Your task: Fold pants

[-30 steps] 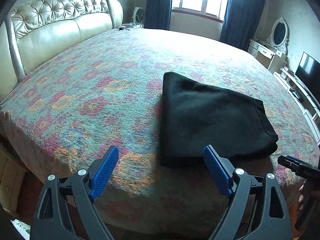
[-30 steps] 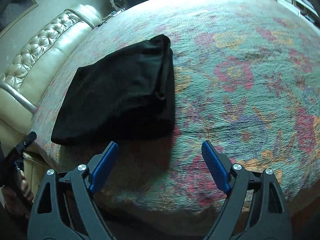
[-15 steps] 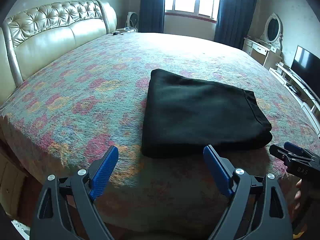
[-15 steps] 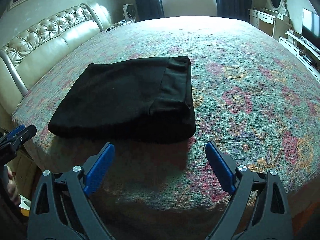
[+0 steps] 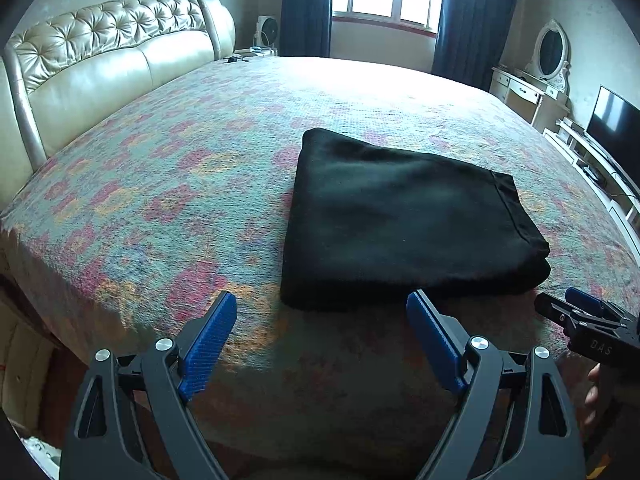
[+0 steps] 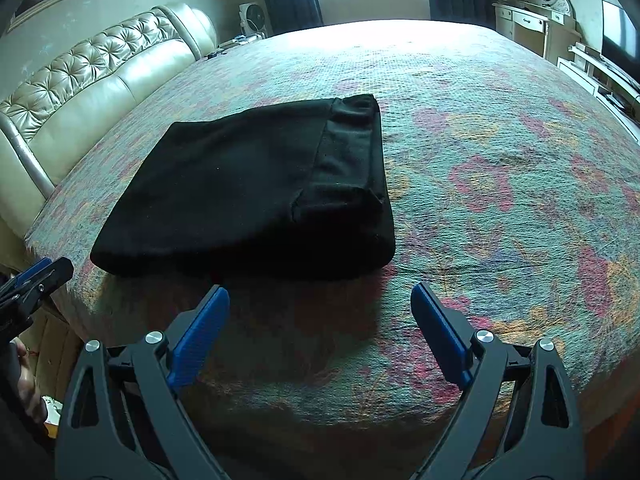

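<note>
- Both grippers, left gripper (image 5: 322, 338) and right gripper (image 6: 320, 330), stood released and empty.
- Folded black pants (image 5: 404, 220) lay on the bed (image 5: 180, 168) just ahead of them.
- Folding looked finished; any next move would only call for tidying.

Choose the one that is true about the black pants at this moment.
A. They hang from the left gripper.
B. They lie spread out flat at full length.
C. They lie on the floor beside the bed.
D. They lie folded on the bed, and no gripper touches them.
D. The black pants lie as a folded stack on the bed, while the left gripper and the right gripper stand open and empty before them.
</note>
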A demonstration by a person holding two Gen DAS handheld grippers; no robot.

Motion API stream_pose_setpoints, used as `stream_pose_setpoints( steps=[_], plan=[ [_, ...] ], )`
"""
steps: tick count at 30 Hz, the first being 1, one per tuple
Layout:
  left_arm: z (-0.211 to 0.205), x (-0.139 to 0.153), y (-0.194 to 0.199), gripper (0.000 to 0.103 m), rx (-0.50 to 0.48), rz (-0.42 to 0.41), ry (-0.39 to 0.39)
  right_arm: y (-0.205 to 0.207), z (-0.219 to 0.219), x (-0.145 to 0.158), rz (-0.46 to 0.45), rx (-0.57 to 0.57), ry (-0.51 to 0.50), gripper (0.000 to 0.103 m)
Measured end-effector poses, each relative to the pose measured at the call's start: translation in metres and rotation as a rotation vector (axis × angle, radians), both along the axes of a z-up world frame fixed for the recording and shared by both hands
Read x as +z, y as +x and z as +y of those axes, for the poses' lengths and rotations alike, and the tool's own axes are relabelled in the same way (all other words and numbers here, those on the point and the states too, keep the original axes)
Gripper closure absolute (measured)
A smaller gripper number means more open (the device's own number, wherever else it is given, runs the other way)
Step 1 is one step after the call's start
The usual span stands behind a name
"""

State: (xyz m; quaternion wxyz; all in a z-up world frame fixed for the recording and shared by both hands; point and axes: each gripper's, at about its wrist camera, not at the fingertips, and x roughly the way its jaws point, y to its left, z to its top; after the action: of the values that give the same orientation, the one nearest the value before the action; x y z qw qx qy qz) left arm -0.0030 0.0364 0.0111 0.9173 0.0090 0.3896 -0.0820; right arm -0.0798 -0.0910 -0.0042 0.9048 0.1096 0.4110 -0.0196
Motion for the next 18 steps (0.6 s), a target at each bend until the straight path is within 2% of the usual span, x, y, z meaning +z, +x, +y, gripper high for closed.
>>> stream_pose_setpoints(
  steps=[18],
  plan=[
    [-0.0006, 0.0013, -0.0013, 0.017, 0.015, 0.006, -0.003, 0.0004, 0.0076, -0.0077, 0.025, 0.023, 0.013, 0.011]
  ],
)
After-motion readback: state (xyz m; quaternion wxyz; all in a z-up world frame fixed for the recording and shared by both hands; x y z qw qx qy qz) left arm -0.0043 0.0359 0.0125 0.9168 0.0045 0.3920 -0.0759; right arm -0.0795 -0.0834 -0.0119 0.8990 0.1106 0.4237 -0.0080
